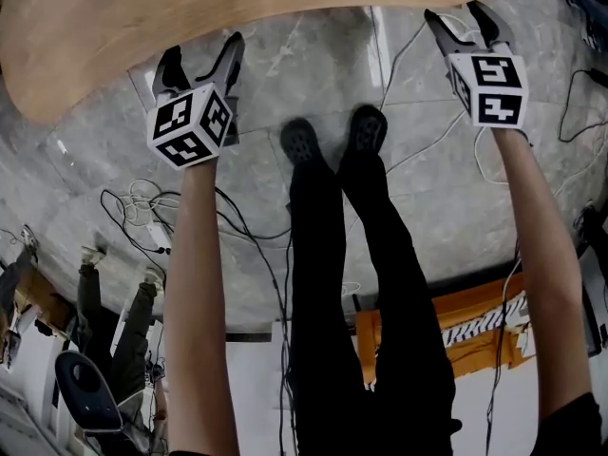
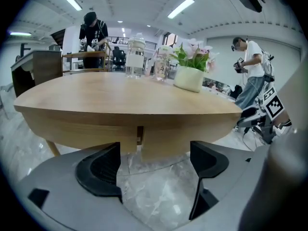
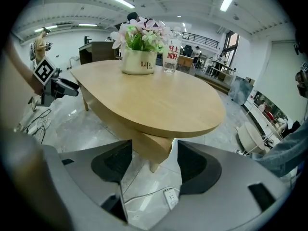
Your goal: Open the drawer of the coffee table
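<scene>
The oval wooden coffee table (image 1: 190, 17) fills the top of the head view. My left gripper (image 1: 201, 61) hovers just short of its near edge, open and empty. My right gripper (image 1: 463, 22) is open too, past the table's right end, above the floor. In the left gripper view the drawer front (image 2: 163, 141) sits under the table top (image 2: 125, 100), beside a vertical seam (image 2: 139, 136), straight ahead between the spread fingers (image 2: 101, 170). In the right gripper view the wooden box under the top (image 3: 156, 148) lies between that gripper's fingers (image 3: 197, 165), with nothing touching it.
A white flower pot (image 2: 188, 78), a clear jar (image 2: 135, 57) and a glass (image 2: 162, 64) stand on the table. Cables (image 1: 142, 207) trail over the grey stone floor, and a power strip (image 3: 171, 198) lies near the table leg. My legs (image 1: 361, 283) stand between the arms. People stand far off.
</scene>
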A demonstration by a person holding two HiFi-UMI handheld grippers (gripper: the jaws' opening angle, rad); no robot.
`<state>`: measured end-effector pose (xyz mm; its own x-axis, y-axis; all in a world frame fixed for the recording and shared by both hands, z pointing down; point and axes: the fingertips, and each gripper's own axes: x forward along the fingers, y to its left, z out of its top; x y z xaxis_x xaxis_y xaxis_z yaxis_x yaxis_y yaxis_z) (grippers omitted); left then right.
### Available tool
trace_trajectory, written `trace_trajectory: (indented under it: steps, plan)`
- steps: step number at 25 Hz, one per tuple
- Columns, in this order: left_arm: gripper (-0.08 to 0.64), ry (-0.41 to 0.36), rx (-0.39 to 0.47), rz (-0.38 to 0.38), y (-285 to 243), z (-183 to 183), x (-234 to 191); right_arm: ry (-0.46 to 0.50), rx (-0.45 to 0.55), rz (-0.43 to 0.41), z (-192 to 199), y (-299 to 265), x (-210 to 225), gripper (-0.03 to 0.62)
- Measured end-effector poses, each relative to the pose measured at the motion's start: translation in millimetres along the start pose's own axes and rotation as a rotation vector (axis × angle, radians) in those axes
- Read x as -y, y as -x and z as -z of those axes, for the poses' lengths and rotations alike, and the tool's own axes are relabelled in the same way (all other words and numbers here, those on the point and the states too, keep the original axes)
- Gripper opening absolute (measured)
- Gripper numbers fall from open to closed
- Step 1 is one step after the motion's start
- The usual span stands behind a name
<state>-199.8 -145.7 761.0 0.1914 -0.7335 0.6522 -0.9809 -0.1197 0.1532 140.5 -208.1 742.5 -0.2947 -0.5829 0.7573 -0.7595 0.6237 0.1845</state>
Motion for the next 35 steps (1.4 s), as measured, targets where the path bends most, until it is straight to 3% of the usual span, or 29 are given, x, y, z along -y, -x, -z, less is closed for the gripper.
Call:
trace_trajectory:
  steps: [19, 26, 35]
  plan:
    - [0.44, -0.034, 0.0, 0.076, -13.3, -11.4, 28.4, 0.007, -0.015, 0.008, -2.2, -5.5, -4.9, 0.252]
    - [0.44, -0.037, 0.003, 0.058, -11.9, -13.4, 29.5, 0.001, -0.002, 0.048, -3.3, -3.0, 0.0, 0.252]
    - [0.437, 0.043, 0.026, 0.005, -11.8, -17.1, 24.6, -0.004, -0.021, 0.064, -3.5, -2.4, -0.9, 0.252]
